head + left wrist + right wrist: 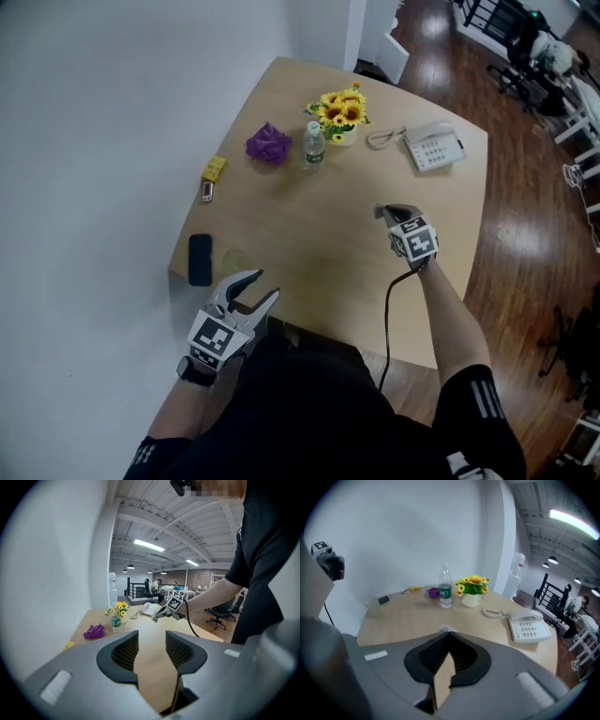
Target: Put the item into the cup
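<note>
1 small pale item (446,629) peeks from the tips of the right gripper (448,635), whose jaws are pressed together on it above the table (319,267). 1 clear cup (374,607) stands near the left gripper (265,284), whose jaws are apart and empty. Farther off are 1 water bottle (314,145), 1 pot of sunflowers (342,112) and 1 telephone (434,147).

table (309,253) pale wood | sunflowers (341,109) yellow, pot (344,138) white | crumpled wad (268,143) purple | bottle (314,145) clear, green label | desk phone (434,147) white | slab (200,259) at 8 o'clock black | left gripper (265,283), right gripper (381,211) cubes black-and-white squares | scrap (446,629) in right jaws whitish
</note>
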